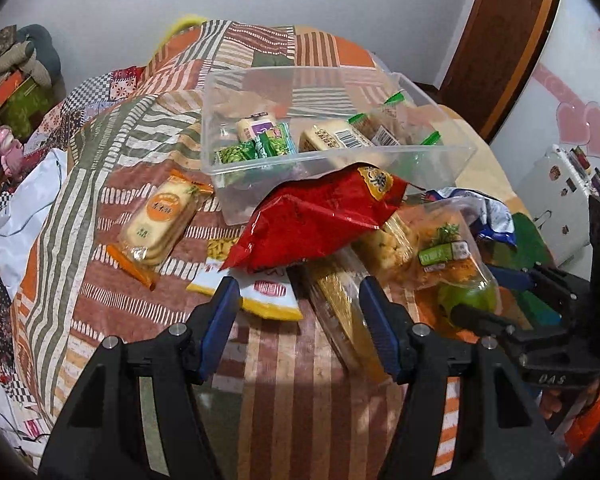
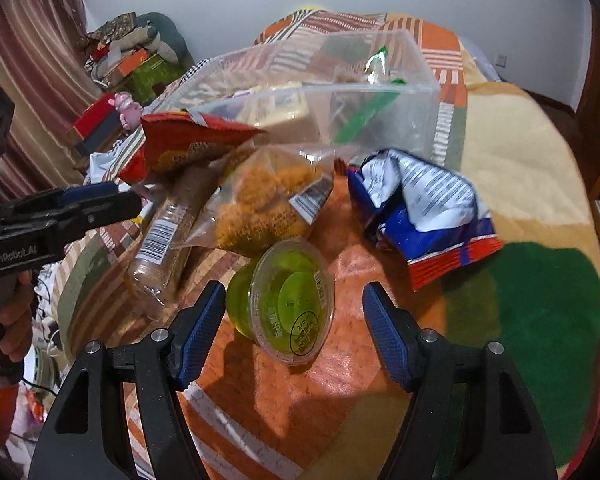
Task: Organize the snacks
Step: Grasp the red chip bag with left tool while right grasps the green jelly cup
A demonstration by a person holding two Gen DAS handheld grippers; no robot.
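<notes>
While we hold both tongs spread and empty, the clear plastic bin [image 1: 332,148] on the patchwork bed cover [image 1: 112,184] carries small green packets [image 1: 256,146] and pale cracker packs [image 1: 332,138]. Outside it lie the red bag [image 1: 316,220], leaning on the bin's near wall, an orange cracker pack [image 1: 160,224], a blue-and-white bag [image 2: 424,208] and a clear pouch of orange snacks [image 2: 264,204]. Our right tongs [image 2: 292,316] flank the green jelly cup [image 2: 284,300], tipped on its side, without touching it. Our left tongs [image 1: 300,308] hover above a yellow-edged packet [image 1: 260,292]. Print on the labels is too blurred to read.
</notes>
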